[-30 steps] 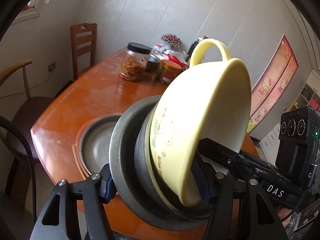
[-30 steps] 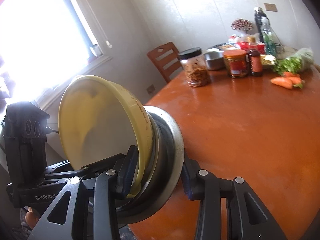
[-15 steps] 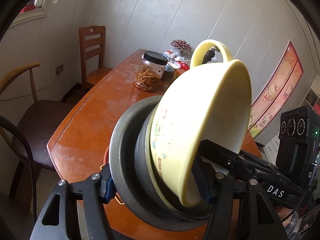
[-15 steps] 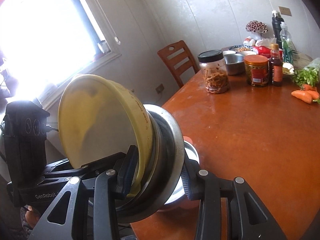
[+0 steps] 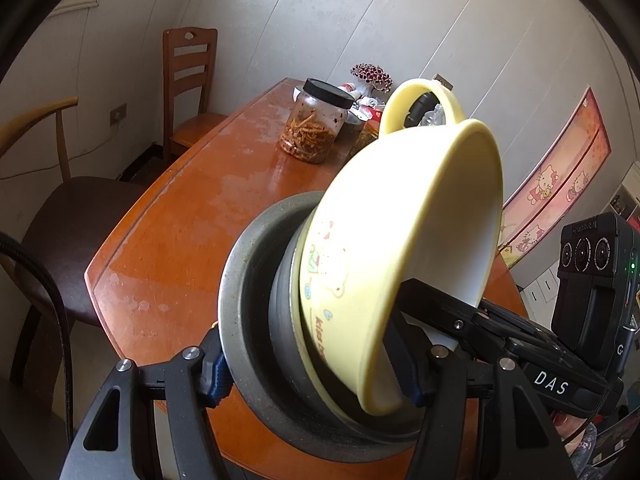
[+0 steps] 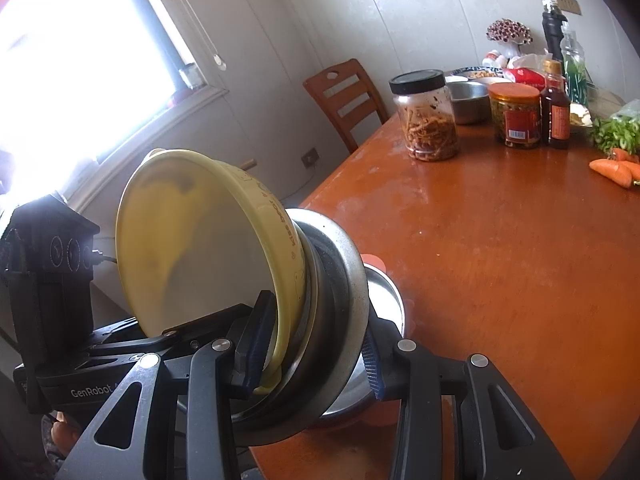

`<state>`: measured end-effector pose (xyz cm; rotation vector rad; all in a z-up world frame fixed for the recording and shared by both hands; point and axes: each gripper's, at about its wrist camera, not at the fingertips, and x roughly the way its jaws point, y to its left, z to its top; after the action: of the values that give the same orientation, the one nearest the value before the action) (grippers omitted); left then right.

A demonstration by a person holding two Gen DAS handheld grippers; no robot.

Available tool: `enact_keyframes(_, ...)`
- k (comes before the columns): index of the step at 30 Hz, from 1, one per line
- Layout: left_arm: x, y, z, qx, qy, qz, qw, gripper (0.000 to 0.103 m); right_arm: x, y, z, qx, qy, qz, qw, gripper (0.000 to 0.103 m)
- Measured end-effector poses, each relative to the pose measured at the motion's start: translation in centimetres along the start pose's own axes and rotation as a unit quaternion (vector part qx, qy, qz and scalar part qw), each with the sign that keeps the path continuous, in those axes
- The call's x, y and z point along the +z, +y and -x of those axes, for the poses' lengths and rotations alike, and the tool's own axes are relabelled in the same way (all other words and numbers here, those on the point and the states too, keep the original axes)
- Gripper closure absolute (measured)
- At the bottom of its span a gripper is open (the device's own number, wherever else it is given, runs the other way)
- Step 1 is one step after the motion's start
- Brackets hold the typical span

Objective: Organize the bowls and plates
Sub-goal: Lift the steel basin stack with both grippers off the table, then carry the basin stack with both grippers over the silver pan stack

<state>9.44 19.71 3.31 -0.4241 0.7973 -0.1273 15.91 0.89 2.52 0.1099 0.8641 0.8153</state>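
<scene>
A yellow plastic bowl (image 5: 400,240) with a loop handle sits nested in grey metal bowls (image 5: 248,280), and the whole stack is tipped on edge above the table's near end. My left gripper (image 5: 316,376) is shut on the stack's lower rim. From the other side, my right gripper (image 6: 314,360) is shut on the same stack, one finger inside the yellow bowl (image 6: 192,248) and one behind the outer metal bowl (image 6: 348,280). Under the stack another metal bowl (image 6: 386,296) rests on a red plate (image 6: 374,260).
The orange wooden table (image 6: 500,260) carries a glass jar (image 6: 428,116), a red-lidded jar (image 6: 516,116), bottles, greens and carrots (image 6: 612,170) at its far end. A wooden chair (image 5: 188,80) and a dark-seated chair (image 5: 68,220) stand by the table's left side.
Both grippers have carried the stack together back toward the table's near end. The metal bowl on the table has slipped behind the stack in the left view and appeared in the right view.
</scene>
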Motion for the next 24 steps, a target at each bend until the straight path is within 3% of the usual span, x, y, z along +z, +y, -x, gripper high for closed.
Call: enact_keyframes(24,-0.7,0.7,-2.7,-0.006,0.023,0.006,0.9997,0.040,-1.1,-0.9,-1.3,-0.014,0.018,-0.016,1.000,0.061)
